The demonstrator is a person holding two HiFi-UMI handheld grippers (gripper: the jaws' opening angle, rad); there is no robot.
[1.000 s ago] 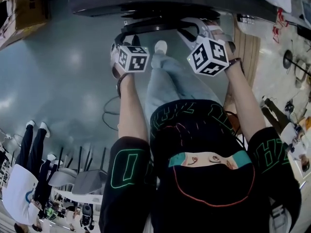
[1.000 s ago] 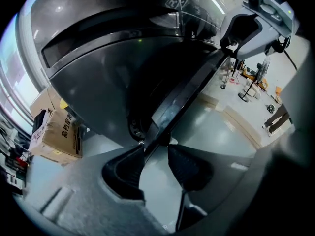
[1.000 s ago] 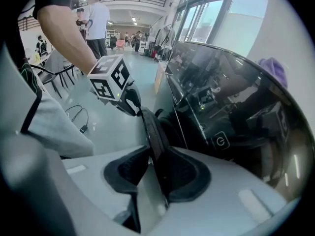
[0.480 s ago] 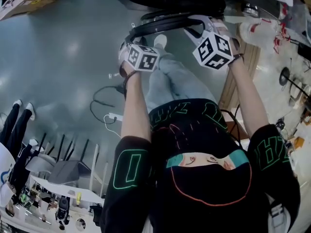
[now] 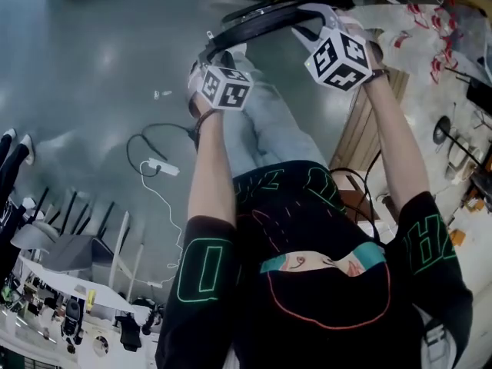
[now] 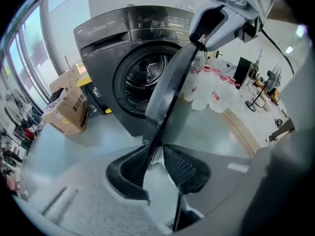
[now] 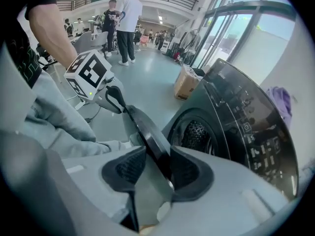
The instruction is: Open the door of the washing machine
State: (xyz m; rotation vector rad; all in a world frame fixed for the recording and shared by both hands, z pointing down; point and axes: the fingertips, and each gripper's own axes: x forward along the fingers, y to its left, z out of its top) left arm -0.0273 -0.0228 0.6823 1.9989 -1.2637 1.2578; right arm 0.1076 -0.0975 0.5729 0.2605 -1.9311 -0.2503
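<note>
The dark washing machine (image 6: 106, 36) stands with its drum (image 6: 146, 75) exposed, and its round door (image 6: 170, 90) is swung out edge-on. My left gripper (image 6: 158, 163) straddles the door's rim; its jaws are closing, the rim lies against the left pad and a gap remains at the other. My right gripper (image 7: 155, 168) straddles the rim of the door (image 7: 147, 132) farther along; its jaws are opening, with a gap beside the rim. In the head view the left gripper (image 5: 210, 54) and the right gripper (image 5: 309, 23) sit on the black door ring (image 5: 257, 20).
A cardboard box (image 6: 66, 109) sits left of the machine and white plastic jugs (image 6: 211, 90) right of it, by a wooden platform edge (image 5: 360, 137). A power strip with cable (image 5: 157, 167) lies on the grey floor. People (image 7: 129, 23) stand far behind.
Both grippers have drawn back from the machine with the door rim between them. The door has swung wider, and the machine has slipped out of the top of the head view.
</note>
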